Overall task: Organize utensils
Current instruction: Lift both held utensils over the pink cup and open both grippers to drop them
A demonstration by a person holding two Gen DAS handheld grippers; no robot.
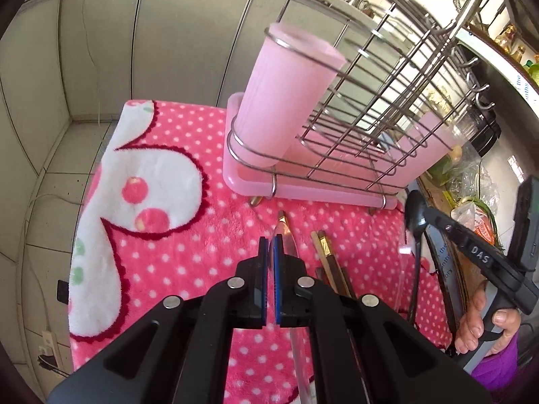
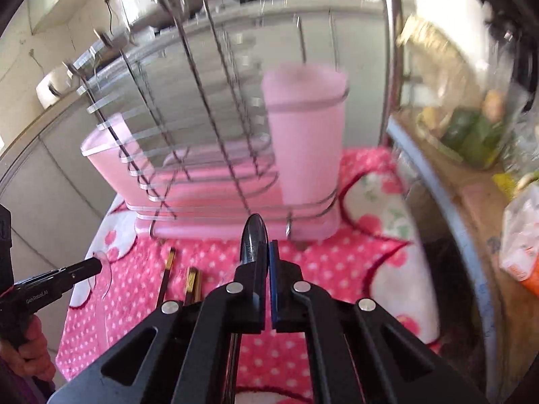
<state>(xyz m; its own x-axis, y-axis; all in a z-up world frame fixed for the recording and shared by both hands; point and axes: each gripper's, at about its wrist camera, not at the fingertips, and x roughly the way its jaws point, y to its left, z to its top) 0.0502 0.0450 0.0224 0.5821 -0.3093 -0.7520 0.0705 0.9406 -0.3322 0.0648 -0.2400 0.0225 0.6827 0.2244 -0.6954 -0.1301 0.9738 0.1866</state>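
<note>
My left gripper (image 1: pixel 270 245) is shut on a clear plastic spoon (image 1: pixel 288 240), held above the pink dotted towel (image 1: pixel 188 222). My right gripper (image 2: pixel 268 250) is shut on a black spoon (image 2: pixel 253 239), whose bowl points at the wire dish rack (image 2: pixel 202 141). The rack stands on a pink tray (image 1: pixel 303 188) with a pink cup holder (image 1: pixel 286 101) at its corner, also in the right wrist view (image 2: pixel 306 141). Brown chopsticks with gold tips (image 1: pixel 325 252) lie on the towel, also in the right wrist view (image 2: pixel 168 269). The right gripper with the black spoon (image 1: pixel 416 222) shows at the right of the left wrist view.
Grey tiled wall and floor (image 1: pixel 50 134) lie left of the table. A counter with plastic bags and vegetables (image 2: pixel 471 134) lies to the right of the rack. The left gripper (image 2: pixel 67 272) shows at the left of the right wrist view.
</note>
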